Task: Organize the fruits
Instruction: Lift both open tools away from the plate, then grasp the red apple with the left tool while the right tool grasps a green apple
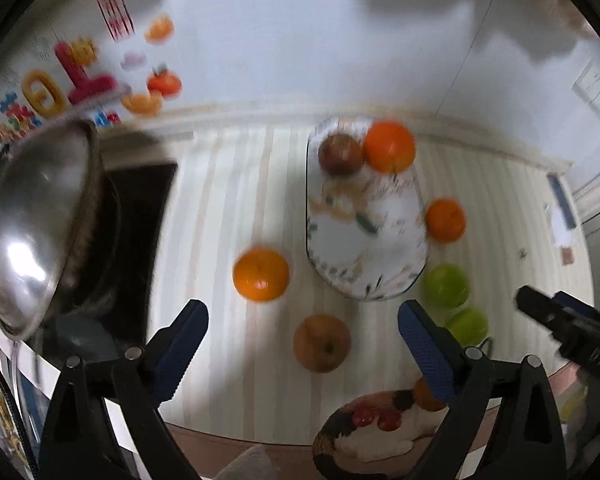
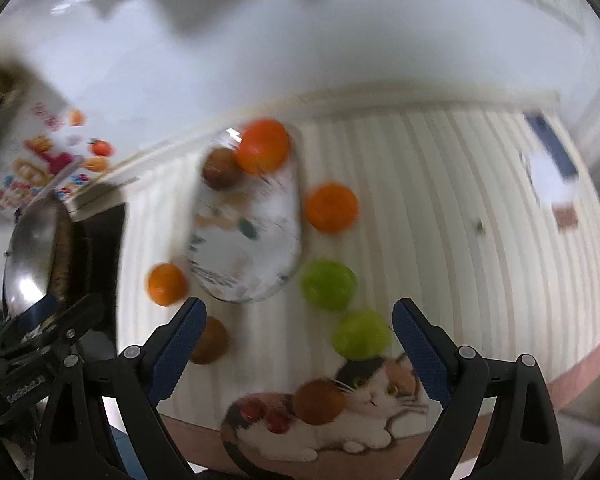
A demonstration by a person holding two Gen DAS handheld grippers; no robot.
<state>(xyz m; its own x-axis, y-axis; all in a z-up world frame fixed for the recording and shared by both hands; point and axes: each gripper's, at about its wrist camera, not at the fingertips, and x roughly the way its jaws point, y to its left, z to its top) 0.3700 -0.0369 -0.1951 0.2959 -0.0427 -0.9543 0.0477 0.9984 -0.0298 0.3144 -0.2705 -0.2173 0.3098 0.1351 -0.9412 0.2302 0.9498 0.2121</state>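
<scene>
Both views are blurred. Left hand-held gripper (image 1: 303,334) and right hand-held gripper (image 2: 298,326) gape, grasping nothing. A pad hides part of a brown fruit (image 2: 212,340). Mid-frame, the tray (image 1: 380,240) holds two fruits; striped surface (image 1: 220,200) lies open leftward.

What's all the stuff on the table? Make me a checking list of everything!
Surface: striped tablecloth.
Job's things: oval tray holds a brown apple and an orange; loose around it, two oranges, two green apples, one brown apple.
Clutter: cat picture with small fruit on it.
Grippers: left gripper and right gripper open, empty.
Cables: nothing seen.
Surroundings: metal bowl, white wall with colourful stickers.
</scene>
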